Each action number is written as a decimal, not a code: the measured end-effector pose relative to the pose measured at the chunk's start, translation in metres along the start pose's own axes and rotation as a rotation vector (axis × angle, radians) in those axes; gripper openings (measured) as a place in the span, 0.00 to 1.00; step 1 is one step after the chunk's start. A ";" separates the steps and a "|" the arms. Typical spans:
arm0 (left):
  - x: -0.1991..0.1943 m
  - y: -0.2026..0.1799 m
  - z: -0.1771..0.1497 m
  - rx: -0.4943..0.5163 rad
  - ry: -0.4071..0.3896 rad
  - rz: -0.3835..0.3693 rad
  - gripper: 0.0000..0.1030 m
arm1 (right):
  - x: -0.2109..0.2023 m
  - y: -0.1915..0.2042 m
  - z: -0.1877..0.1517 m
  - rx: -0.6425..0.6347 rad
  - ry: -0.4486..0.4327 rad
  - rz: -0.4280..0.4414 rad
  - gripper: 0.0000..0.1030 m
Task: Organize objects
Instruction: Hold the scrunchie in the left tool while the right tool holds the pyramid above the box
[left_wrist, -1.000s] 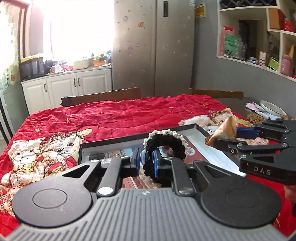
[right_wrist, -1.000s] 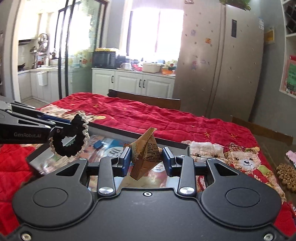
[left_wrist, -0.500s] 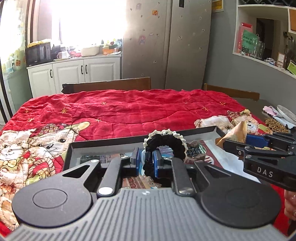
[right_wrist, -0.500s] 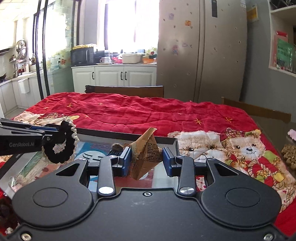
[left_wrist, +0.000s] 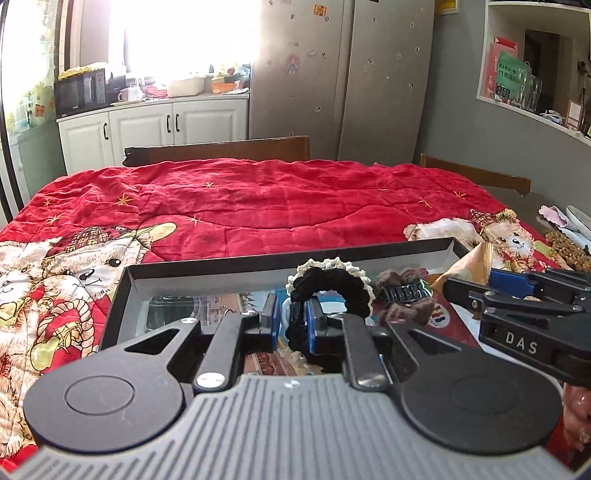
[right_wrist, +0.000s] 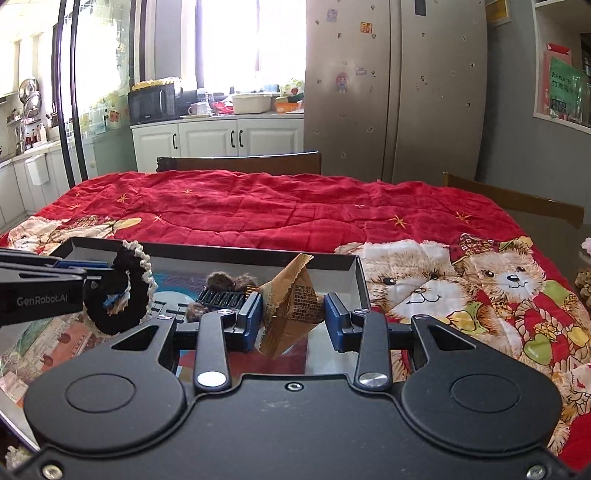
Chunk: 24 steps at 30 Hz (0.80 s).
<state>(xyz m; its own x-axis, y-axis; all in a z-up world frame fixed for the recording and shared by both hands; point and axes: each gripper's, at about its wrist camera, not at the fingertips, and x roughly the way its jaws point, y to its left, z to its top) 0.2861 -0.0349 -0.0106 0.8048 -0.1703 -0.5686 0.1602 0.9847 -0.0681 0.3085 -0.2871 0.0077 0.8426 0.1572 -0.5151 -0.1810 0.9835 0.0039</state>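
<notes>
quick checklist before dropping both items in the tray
1. Left gripper shut on black scrunchie: ok.
2. Right gripper shut on brown paper packet: ok.
3. Both items above the tray: ok.
4. Fuzzy brown hair clip already in tray, between the grippers: ok.
5. Bare tray floor under each item: cannot tell.
6. Grippers apart from each other: ok.

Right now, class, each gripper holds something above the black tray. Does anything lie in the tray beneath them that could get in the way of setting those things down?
Yes. A brown furry hair claw lies in the tray, between the left gripper's scrunchie and the right gripper's brown packet. The rest of the tray floor looks free.
</notes>
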 end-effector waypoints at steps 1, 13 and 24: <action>0.000 0.000 0.000 -0.001 0.000 -0.001 0.18 | 0.001 0.000 0.000 -0.001 0.002 -0.001 0.34; 0.007 -0.005 0.000 0.028 0.030 0.004 0.18 | 0.009 0.003 0.001 -0.017 0.042 -0.009 0.34; 0.011 -0.005 0.000 0.035 0.056 0.010 0.18 | 0.017 0.005 0.002 -0.031 0.092 -0.009 0.34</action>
<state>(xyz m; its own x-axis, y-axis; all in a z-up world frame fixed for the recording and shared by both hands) 0.2939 -0.0420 -0.0168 0.7737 -0.1573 -0.6137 0.1729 0.9843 -0.0343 0.3232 -0.2796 0.0006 0.7944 0.1385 -0.5914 -0.1907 0.9813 -0.0264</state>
